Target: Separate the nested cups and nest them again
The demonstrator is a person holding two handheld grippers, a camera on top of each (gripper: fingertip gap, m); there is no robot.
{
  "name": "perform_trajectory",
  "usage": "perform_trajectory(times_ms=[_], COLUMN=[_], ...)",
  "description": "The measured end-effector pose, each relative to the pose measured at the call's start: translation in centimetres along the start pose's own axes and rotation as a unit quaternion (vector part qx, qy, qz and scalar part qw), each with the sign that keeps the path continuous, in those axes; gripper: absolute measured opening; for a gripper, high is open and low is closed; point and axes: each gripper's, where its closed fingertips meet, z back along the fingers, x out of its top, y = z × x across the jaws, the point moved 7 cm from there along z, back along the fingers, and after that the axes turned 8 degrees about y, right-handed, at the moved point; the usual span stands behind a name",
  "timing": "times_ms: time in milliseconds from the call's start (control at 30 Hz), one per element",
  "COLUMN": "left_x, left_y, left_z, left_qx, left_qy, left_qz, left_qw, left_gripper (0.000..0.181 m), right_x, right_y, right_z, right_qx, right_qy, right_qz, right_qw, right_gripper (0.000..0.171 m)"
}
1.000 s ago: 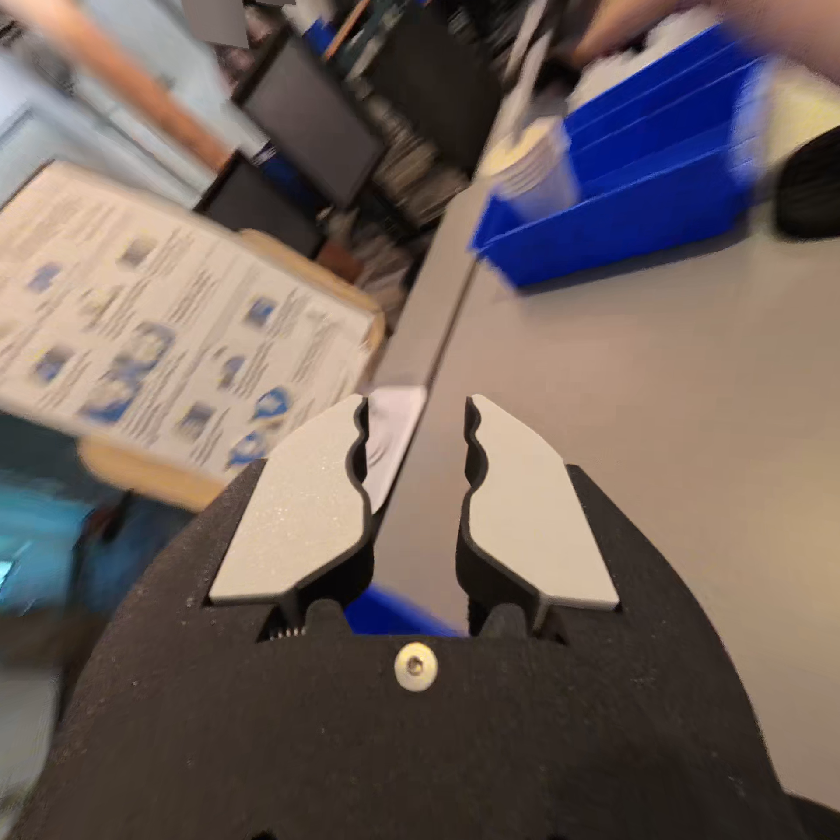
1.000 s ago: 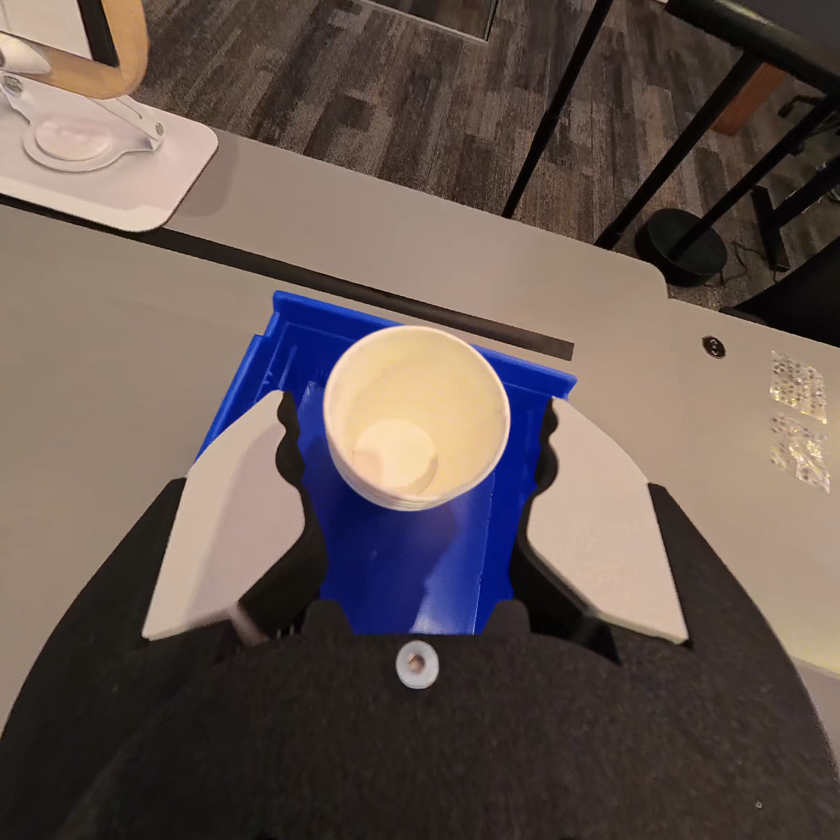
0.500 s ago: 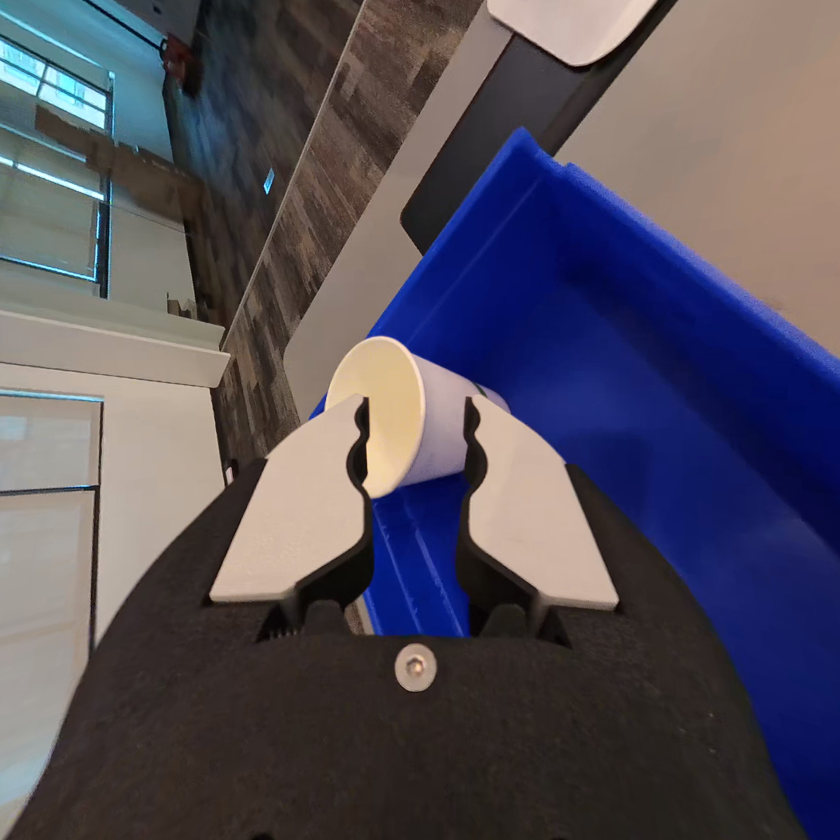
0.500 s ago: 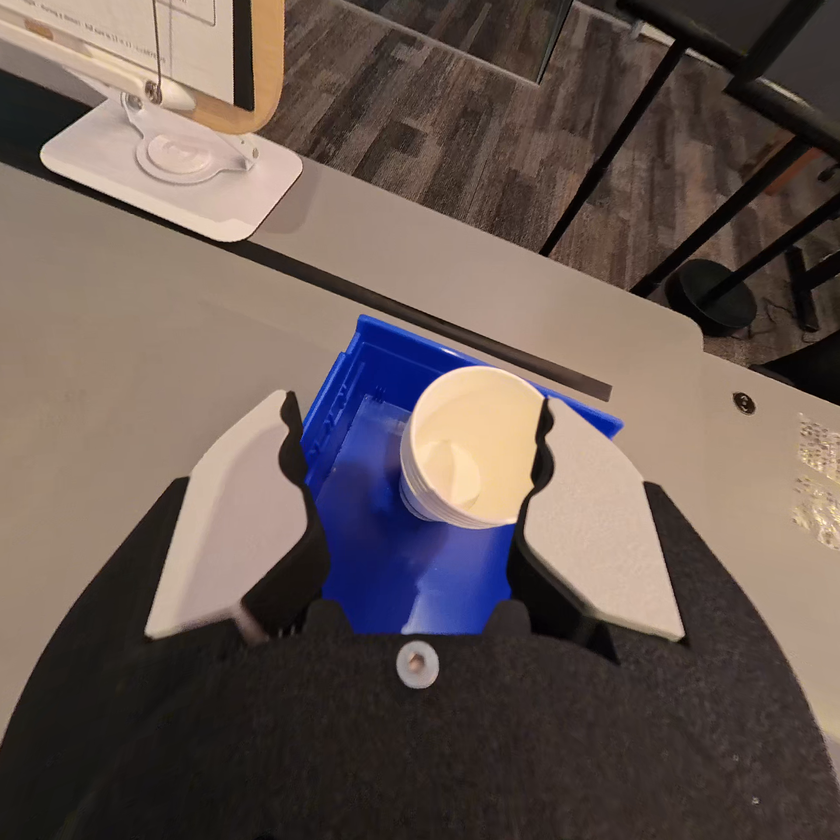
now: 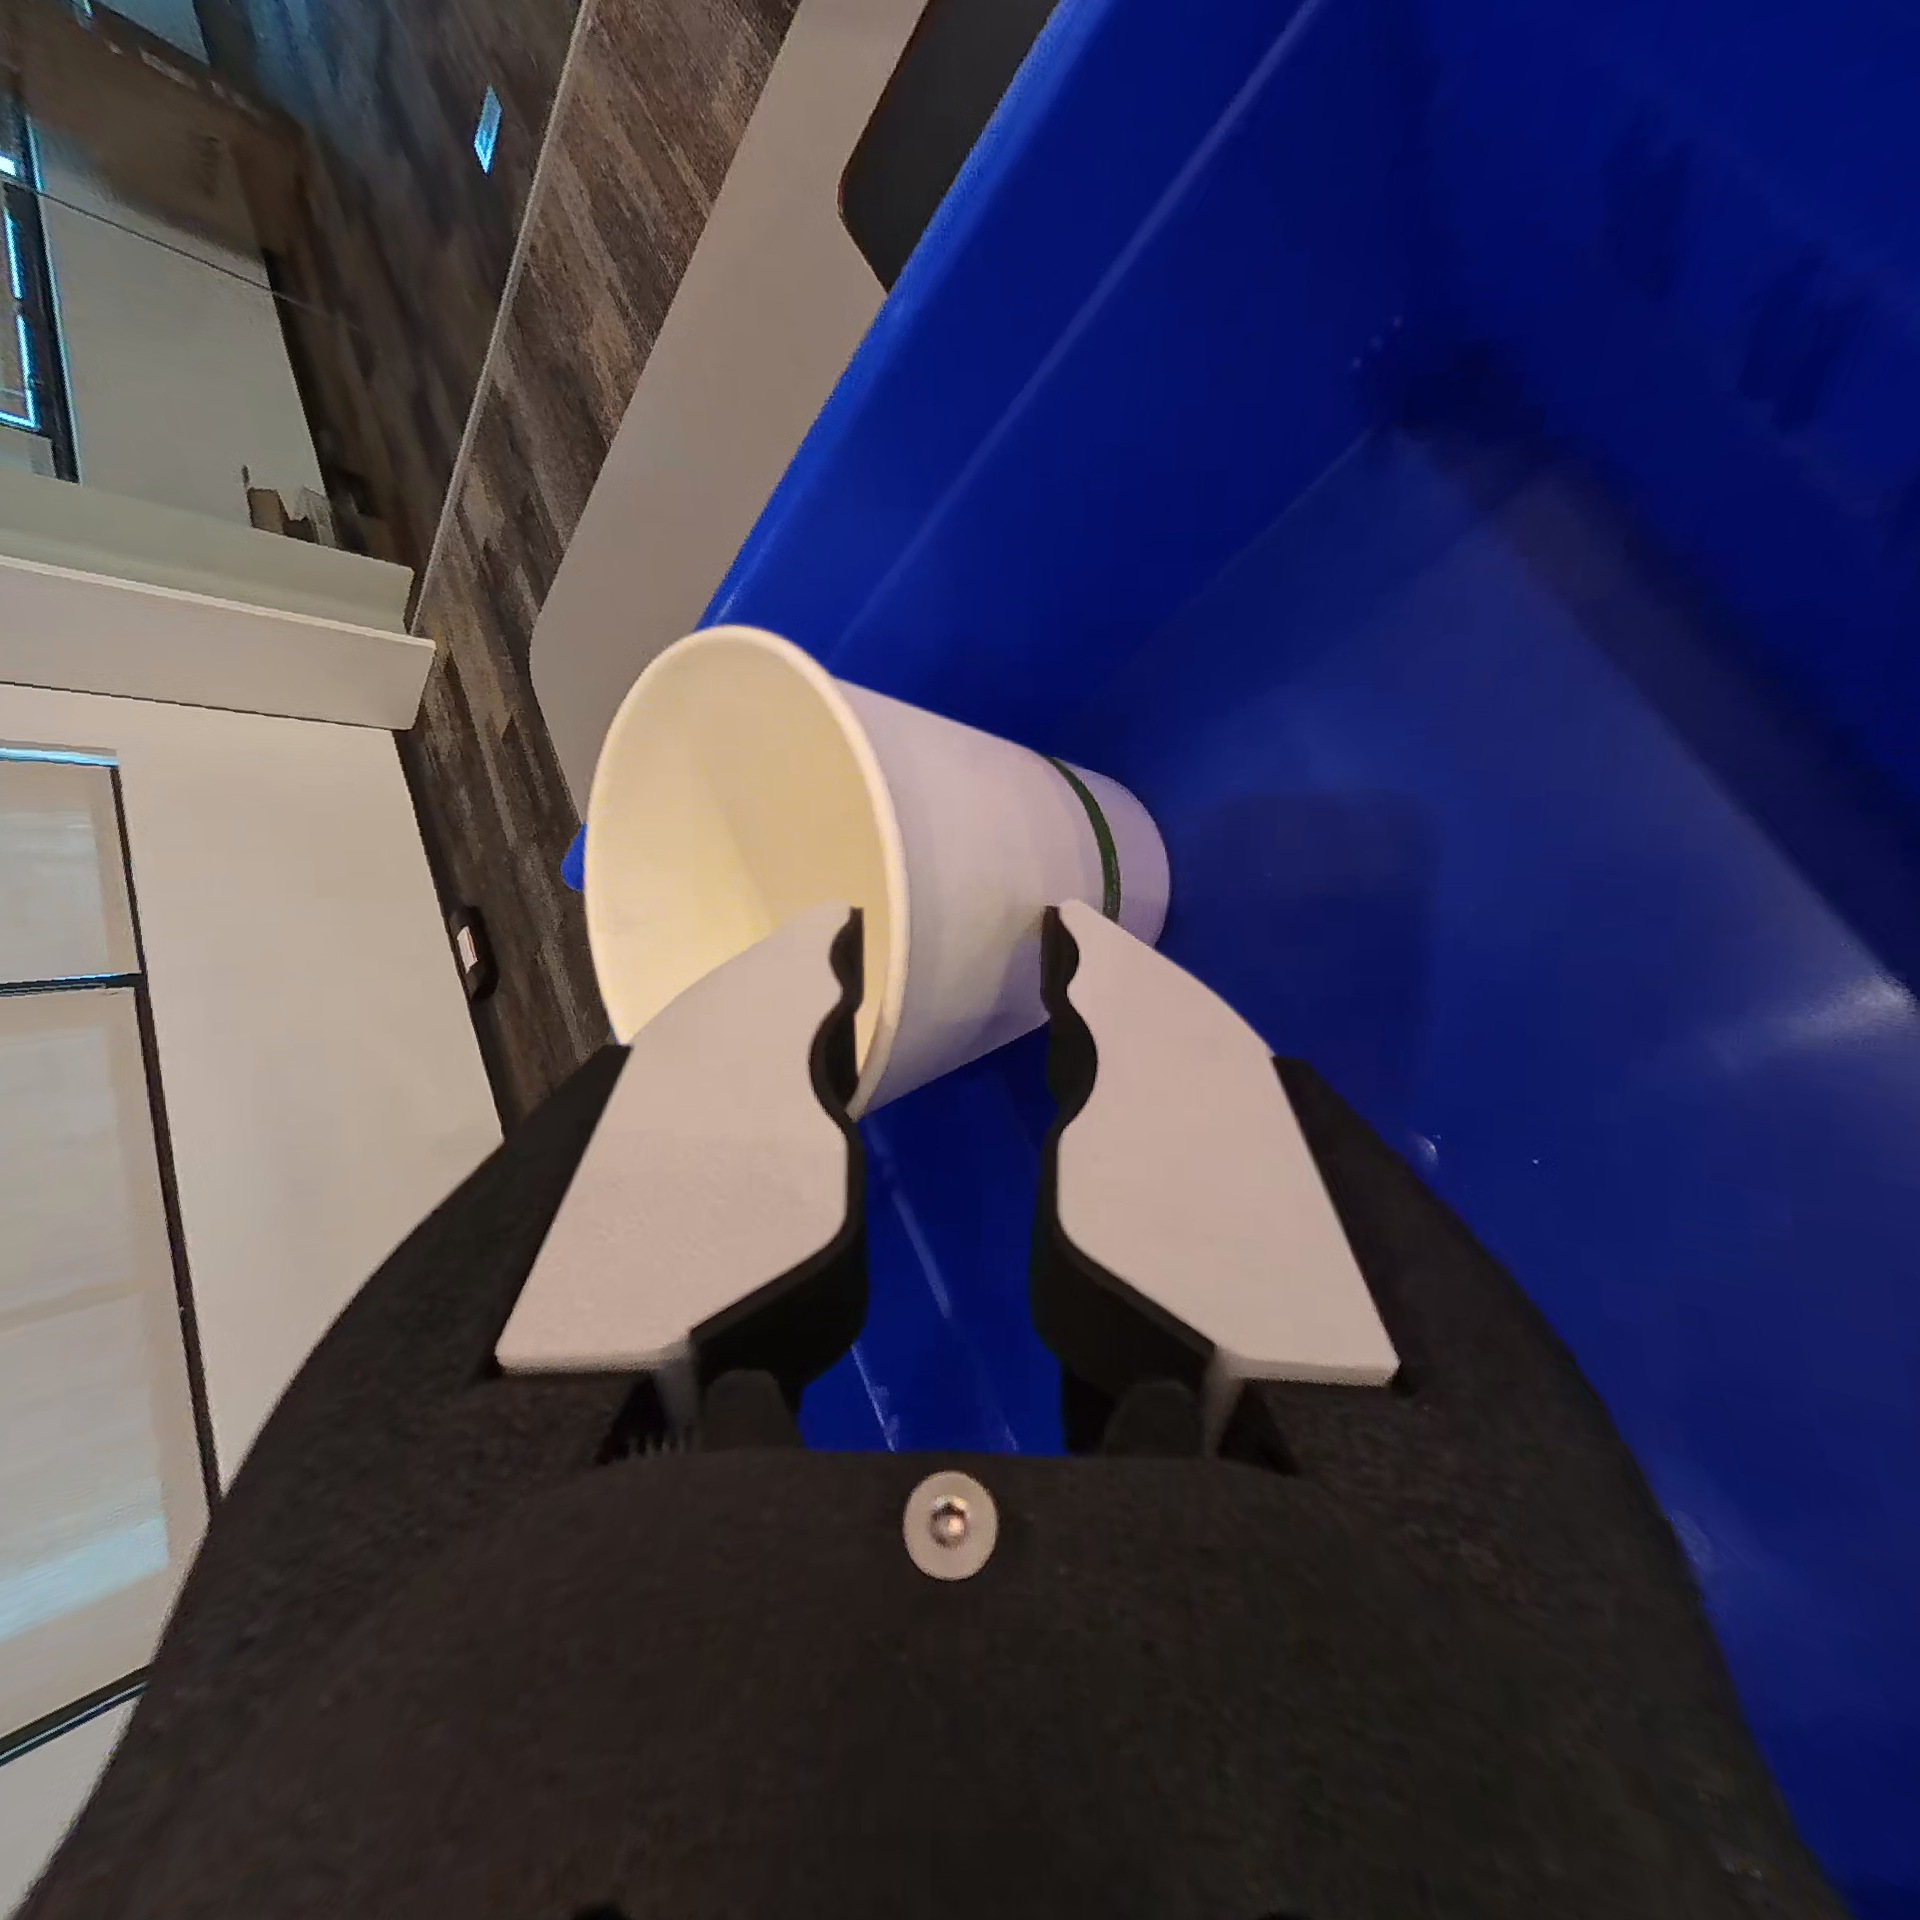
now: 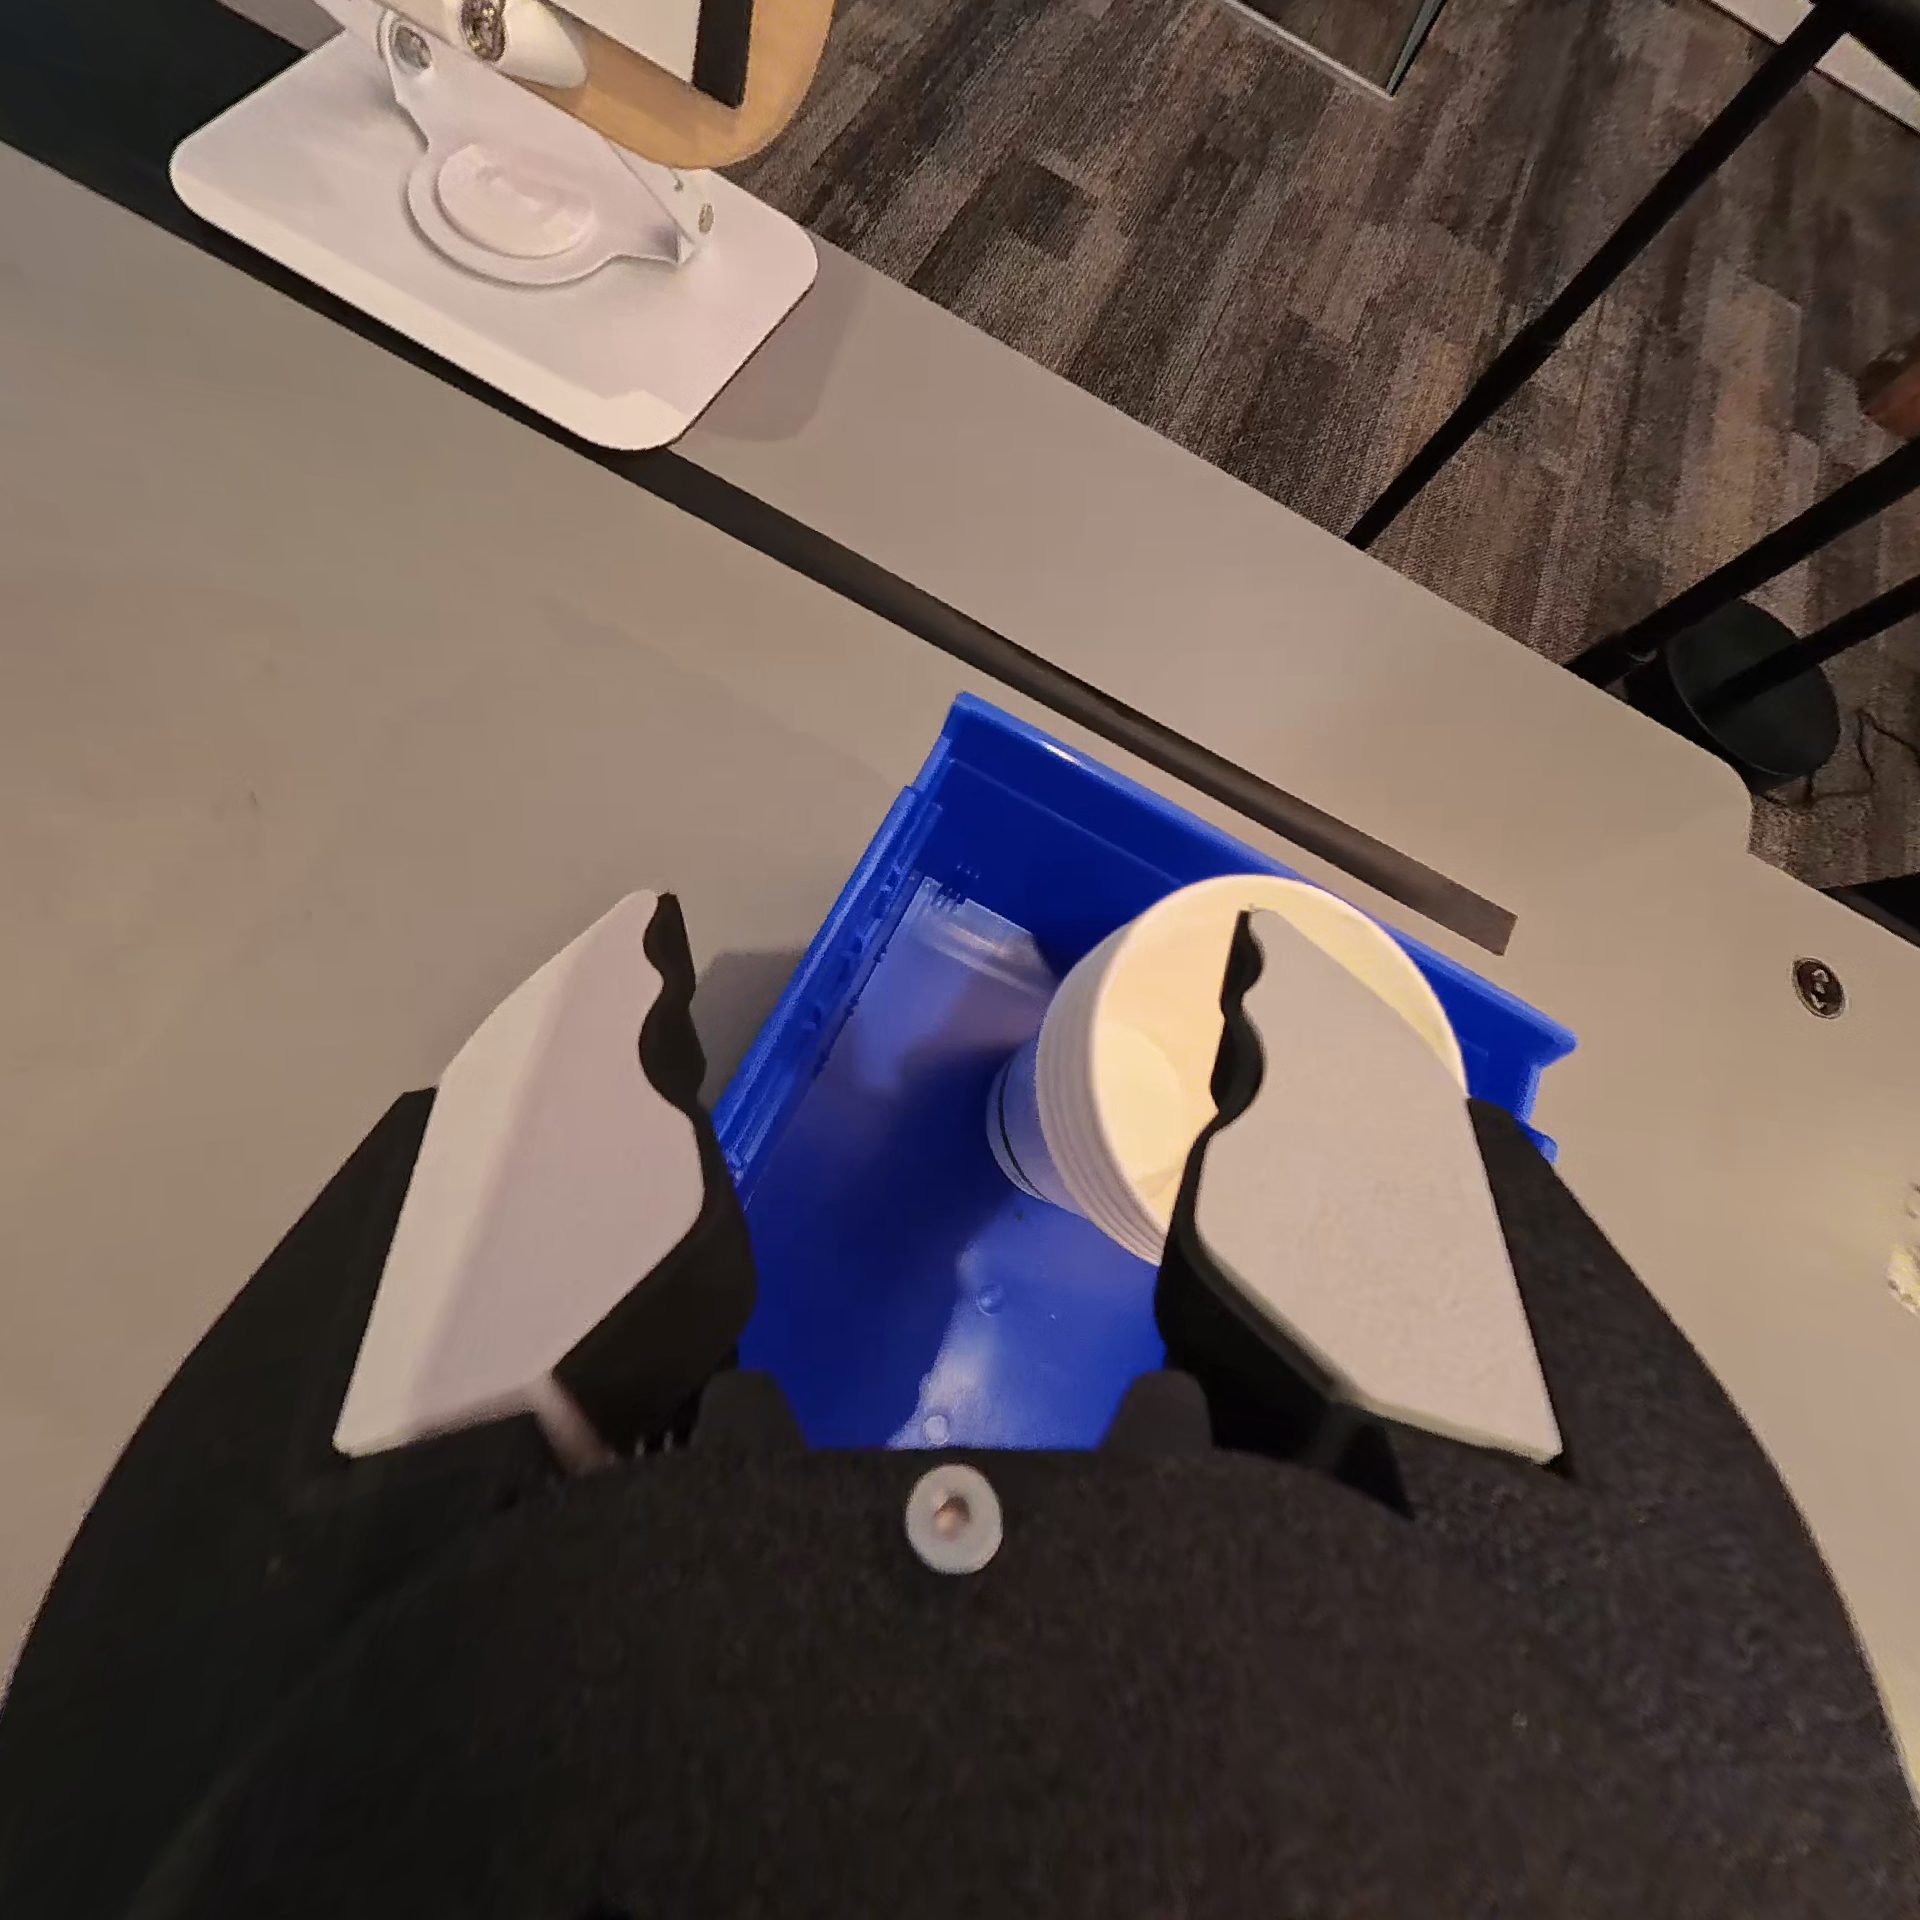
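Grey worktop (image 6: 416,727) fills the right wrist view, a blue plastic bin (image 6: 935,1299) at centre holding the white nested paper cups (image 6: 1132,1081), upright. Within a second the left tongs (image 5: 951,914) swung in from blurred surroundings to straddle the stack's rim, parted, not yet clenched. Right tongs (image 6: 956,925) stay spread wide, one finger over the cups. Separation looks about to start.
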Motion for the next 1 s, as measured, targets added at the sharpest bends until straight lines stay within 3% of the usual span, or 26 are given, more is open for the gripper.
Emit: perform_trajectory(times_ms=[200,367,467,567,667,733,833,900,1000], left_x=[-0.5,-0.7,0.2,2.0,4.5,6.1,7.5,8.4,9.3], left_y=[-0.5,-0.3,0.3,0.8,-1.5,-4.6,-9.2,-11.8,-15.4], left_z=[0.7,1.8,5.2,10.9,17.9,22.2,26.4,27.7,28.4], left_qx=[-0.050,-0.052,-0.049,-0.043,-0.109,-0.179,-0.259,-0.278,-0.254], left_qy=[0.029,0.037,-0.013,-0.115,-0.266,-0.361,-0.433,-0.446,-0.467], left_qz=[-0.011,-0.015,-0.001,0.016,-0.009,-0.070,-0.162,-0.204,-0.278], left_qw=[0.998,0.998,0.999,0.992,0.958,0.912,0.848,0.826,0.800], left_gripper=[0.006,0.002,0.001,0.001,0.001,0.001,0.000,0.000,0.000], right_x=[0.0,0.0,0.5,1.6,3.6,4.6,5.0,4.6,4.0], right_y=[0.2,0.2,0.4,1.4,5.2,9.2,13.5,15.7,18.0], right_z=[-0.3,-0.3,0.3,1.4,3.4,5.9,9.0,9.9,9.8], right_qx=[0.007,0.001,-0.009,-0.003,0.108,0.248,0.350,0.385,0.409], right_qy=[0.003,0.008,-0.009,-0.051,-0.154,-0.239,-0.312,-0.312,-0.269], right_qz=[0.002,0.003,0.007,0.027,0.099,0.158,0.225,0.266,0.307], right_qw=[1.000,1.000,1.000,0.998,0.977,0.925,0.854,0.827,0.817], right_gripper=[0.095,0.095,0.094,0.094,0.095,0.095,0.095,0.095,0.098])
